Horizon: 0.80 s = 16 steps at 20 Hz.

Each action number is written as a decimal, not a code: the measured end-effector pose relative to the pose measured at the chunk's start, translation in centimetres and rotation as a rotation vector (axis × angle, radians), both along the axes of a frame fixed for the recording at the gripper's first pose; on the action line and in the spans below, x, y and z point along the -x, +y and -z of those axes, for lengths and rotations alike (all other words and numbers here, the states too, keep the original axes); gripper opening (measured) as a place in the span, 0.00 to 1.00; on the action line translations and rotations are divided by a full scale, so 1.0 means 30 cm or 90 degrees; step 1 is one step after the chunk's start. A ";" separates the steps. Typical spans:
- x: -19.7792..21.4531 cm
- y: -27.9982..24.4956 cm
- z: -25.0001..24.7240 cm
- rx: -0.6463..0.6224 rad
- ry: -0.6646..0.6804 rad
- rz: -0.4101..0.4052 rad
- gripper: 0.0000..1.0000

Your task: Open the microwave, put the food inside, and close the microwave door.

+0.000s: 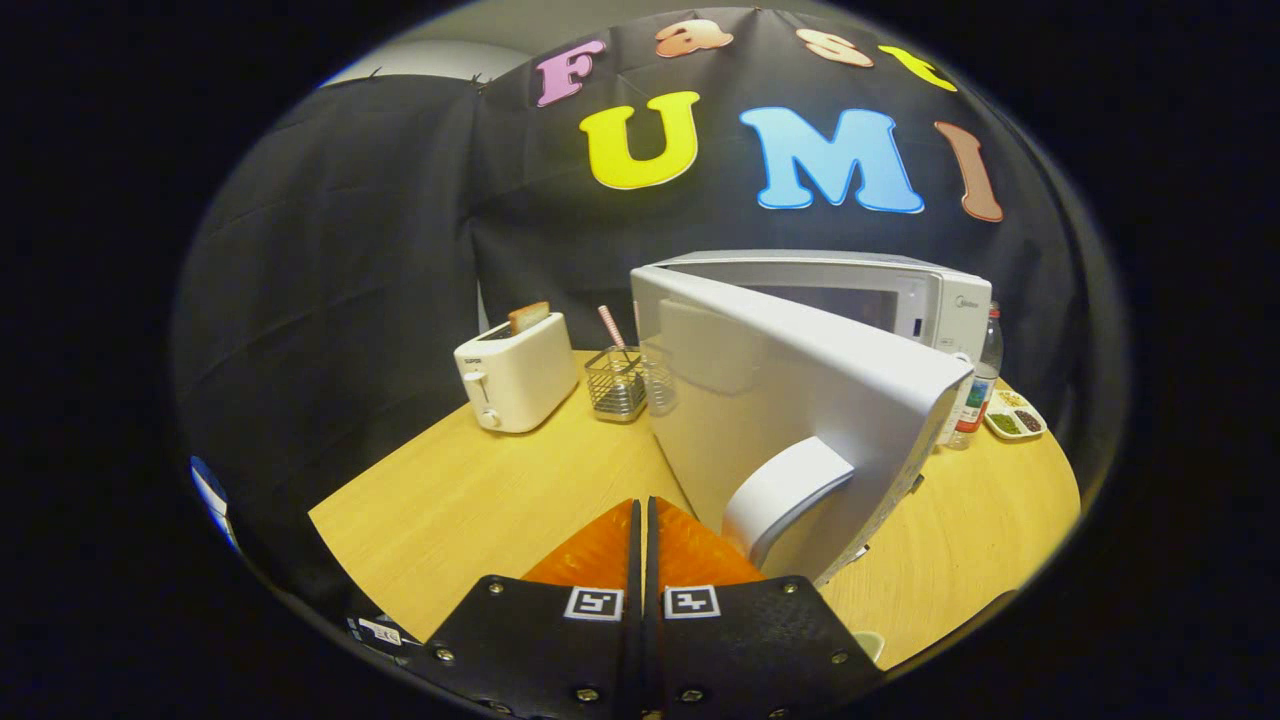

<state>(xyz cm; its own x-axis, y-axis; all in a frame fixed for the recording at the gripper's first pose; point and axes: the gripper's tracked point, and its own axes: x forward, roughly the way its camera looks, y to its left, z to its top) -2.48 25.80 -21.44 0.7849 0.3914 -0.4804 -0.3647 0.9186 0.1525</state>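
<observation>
Microwave beyond tongs, door swung open; door handle just beside tongs. Tongs closed, empty. Toaster farther off on surface.

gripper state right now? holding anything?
Gripper: shut, orange fingers pressed together with nothing between them, just beside the handle of the open microwave door.

A light wooden table with a rounded edge carries a white microwave oven with its door swung open. Left of it stand a wire-mesh utensil holder and a white two-slot toaster. To the microwave's right sit a clear plastic bottle and a small white divided dish.
</observation>
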 end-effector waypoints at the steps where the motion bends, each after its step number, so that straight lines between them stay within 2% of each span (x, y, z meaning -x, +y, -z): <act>1: -0.021 -0.029 0.000 -0.002 0.000 0.013 0.01; 16: -0.325 -0.287 -0.046 0.004 -0.031 0.093 0.01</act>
<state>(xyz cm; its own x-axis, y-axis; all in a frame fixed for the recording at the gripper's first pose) 7.27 17.21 -20.05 0.8553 0.2691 -0.4427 -0.2343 0.9631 0.1327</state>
